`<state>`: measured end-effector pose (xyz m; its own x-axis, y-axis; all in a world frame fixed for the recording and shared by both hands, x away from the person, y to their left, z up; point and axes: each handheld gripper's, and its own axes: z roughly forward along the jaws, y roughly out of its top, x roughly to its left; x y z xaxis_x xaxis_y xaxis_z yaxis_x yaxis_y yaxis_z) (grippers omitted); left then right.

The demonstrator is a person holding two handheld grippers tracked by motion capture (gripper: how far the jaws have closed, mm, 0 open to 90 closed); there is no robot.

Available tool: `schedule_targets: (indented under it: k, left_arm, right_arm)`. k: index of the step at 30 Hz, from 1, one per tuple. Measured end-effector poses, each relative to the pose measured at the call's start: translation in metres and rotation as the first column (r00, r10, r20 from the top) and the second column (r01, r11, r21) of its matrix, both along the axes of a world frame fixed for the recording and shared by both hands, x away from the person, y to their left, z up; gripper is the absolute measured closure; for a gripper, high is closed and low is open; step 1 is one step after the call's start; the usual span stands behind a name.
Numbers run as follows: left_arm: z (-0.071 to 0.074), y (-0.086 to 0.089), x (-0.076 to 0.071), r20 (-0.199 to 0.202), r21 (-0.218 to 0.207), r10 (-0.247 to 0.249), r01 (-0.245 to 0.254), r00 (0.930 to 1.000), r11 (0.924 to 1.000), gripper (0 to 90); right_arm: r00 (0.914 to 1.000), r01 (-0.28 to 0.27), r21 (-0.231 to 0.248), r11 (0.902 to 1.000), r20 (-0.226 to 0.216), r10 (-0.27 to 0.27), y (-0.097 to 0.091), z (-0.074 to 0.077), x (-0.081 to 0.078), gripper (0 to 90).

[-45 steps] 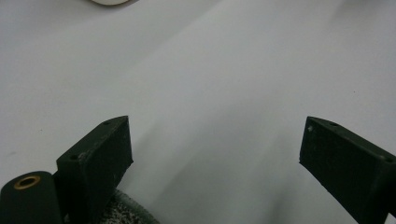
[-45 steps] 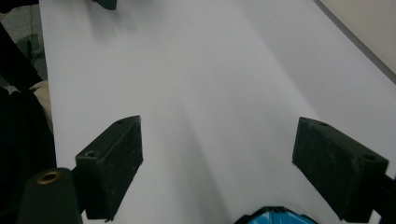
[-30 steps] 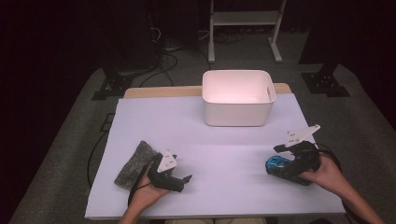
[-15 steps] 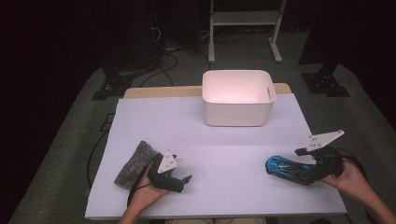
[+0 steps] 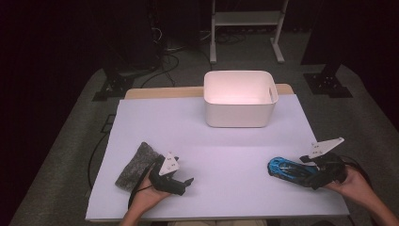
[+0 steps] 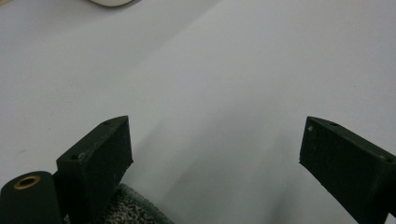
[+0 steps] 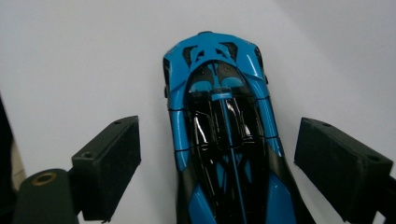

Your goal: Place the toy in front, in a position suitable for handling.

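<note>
High view: the left tongs (image 5: 181, 181) rest on the white table (image 5: 226, 146) beside a grey cloth (image 5: 136, 165); the right tongs (image 5: 306, 175) sit at the tail of a blue toy car (image 5: 287, 168) near the table's right front corner, well apart from the white bin (image 5: 240, 99). Left gripper view: jaws released, nothing between them, with a cloth edge (image 6: 135, 207) just by 1 jaw. Right gripper view: both jaws spread, straddling the car (image 7: 224, 135) with a gap on each side, not yet gripping. Risk: the car's wheels let it roll forward out of the closing jaws, and a grip on the tapered rear could slip.
</note>
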<state>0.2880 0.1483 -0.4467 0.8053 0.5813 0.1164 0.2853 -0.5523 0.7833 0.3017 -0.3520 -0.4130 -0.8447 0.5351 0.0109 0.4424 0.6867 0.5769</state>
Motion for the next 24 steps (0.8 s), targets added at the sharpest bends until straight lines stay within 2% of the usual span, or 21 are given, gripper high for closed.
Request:
schedule_targets:
  k: [2,9,20,24]
  left_arm:
    - [0.000,0.000,0.000,-0.002,-0.006,0.002,-0.002,1.0000,1.0000,8.5]
    - [0.000,0.000,-0.001,-0.004,-0.005,0.004,-0.004,1.0000,1.0000,8.0]
    - [0.000,0.001,0.000,-0.011,-0.006,0.006,-0.006,0.9999,1.0000,8.0]
    - [0.000,0.001,0.000,-0.013,-0.005,0.004,-0.005,0.9999,1.0000,7.9]
  right_arm:
    - [1.0000,0.001,0.010,1.0000,-0.004,-0.001,0.000,-0.002,0.001,13.4]
    - [0.9999,-0.007,-0.017,0.9998,-0.009,0.007,0.005,-0.011,0.007,13.4]
    - [0.9994,-0.003,-0.007,1.0000,-0.034,0.002,0.006,-0.024,0.015,13.4]
    - [0.9993,-0.013,-0.021,0.9997,-0.035,0.012,0.009,-0.029,0.015,13.4]
